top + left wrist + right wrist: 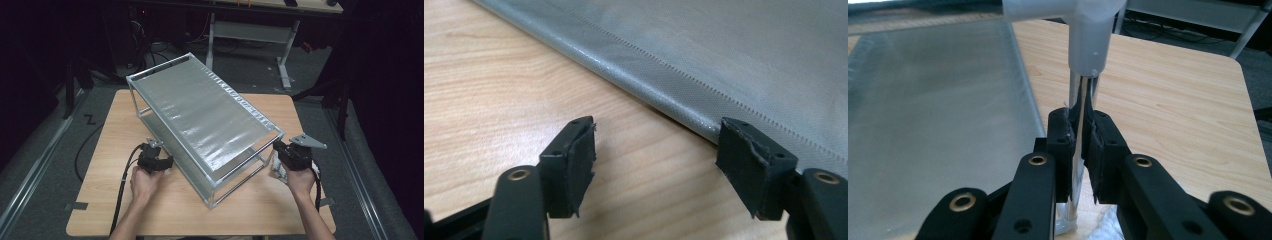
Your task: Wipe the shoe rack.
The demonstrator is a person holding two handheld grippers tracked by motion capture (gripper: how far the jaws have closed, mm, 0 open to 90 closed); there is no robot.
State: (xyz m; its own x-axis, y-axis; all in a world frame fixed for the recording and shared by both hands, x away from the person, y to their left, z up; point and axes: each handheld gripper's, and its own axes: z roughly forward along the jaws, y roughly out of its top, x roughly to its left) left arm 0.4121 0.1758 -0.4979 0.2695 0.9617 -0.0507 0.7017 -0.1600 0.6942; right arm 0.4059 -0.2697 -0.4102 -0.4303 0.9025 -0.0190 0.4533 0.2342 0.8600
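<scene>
A two-tier rack (200, 112) of thin shiny metal tubes joined by pale plastic corner pieces stands slantwise across the middle of the wooden bench (100, 150), reaching from near its far left corner toward the near right. Each tier is a taut sheet of grey woven fabric with stitched hems. The right tool (1080, 145) is clamped on the rack's upright corner tube (1079, 100). The left tool (656, 160), jaws apart, sits just beside the lower tier's hem.
</scene>
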